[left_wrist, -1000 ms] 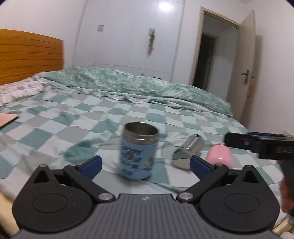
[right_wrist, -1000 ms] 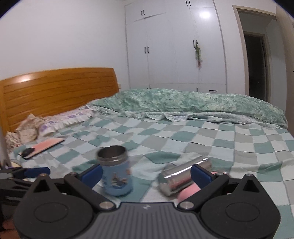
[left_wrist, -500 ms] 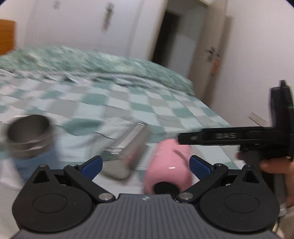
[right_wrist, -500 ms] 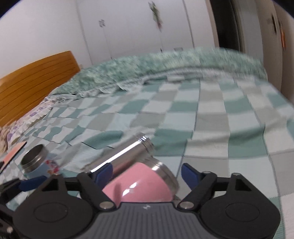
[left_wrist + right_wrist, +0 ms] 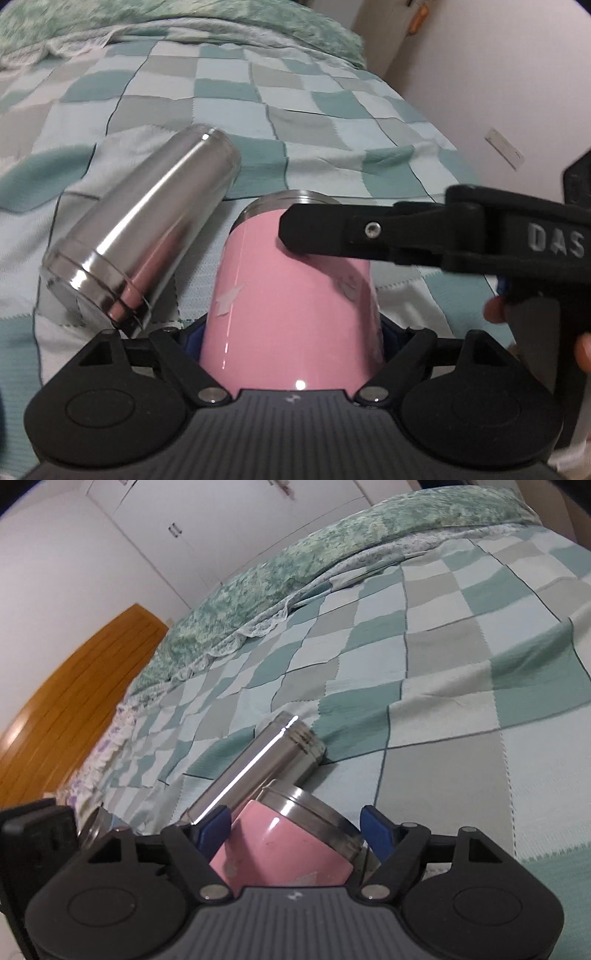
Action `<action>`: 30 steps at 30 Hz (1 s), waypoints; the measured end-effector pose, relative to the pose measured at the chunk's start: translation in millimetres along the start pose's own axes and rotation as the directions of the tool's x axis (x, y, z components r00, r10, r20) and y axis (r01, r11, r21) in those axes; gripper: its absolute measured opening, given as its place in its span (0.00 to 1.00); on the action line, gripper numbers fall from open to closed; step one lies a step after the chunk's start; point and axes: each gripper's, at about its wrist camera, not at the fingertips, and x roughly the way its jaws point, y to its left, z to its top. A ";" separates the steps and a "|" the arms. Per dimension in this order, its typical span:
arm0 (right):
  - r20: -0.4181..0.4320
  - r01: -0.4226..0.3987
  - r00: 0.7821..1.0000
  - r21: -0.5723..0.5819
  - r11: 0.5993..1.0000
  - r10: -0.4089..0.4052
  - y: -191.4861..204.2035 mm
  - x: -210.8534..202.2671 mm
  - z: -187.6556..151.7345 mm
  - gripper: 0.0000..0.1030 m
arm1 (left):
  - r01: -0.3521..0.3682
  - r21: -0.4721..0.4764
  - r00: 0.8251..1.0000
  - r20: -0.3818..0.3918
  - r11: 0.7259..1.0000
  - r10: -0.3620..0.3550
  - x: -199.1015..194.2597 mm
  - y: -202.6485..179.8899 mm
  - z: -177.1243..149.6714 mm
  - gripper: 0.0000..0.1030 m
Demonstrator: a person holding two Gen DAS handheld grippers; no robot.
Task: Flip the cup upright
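Note:
A pink cup (image 5: 295, 306) with a steel rim lies on its side on the checked bedspread (image 5: 332, 122), rim pointing away. My left gripper (image 5: 291, 332) straddles its near end with a blue pad close on each side; contact is hidden. My right gripper (image 5: 295, 827) also straddles the pink cup (image 5: 280, 853) near its steel rim, pads (image 5: 373, 830) slightly apart from it. In the left wrist view a right finger (image 5: 332, 230) reaches over the cup from the right.
A steel tumbler (image 5: 144, 229) lies on its side touching the pink cup's left; it also shows in the right wrist view (image 5: 258, 764). A wooden headboard (image 5: 66, 709) and rumpled green quilt (image 5: 332, 550) lie beyond. A wall (image 5: 498, 74) is to the right.
Both grippers swung right from the upright blue cup and came down around the pink cup. The blue cup has left the left wrist view.

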 end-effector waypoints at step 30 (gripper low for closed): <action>-0.084 -0.198 0.978 -0.078 0.977 0.192 80.0 -2.5 -0.5 0.84 | -0.093 0.060 0.928 0.367 0.994 0.065 -96.3 -5.1 -52.3 0.82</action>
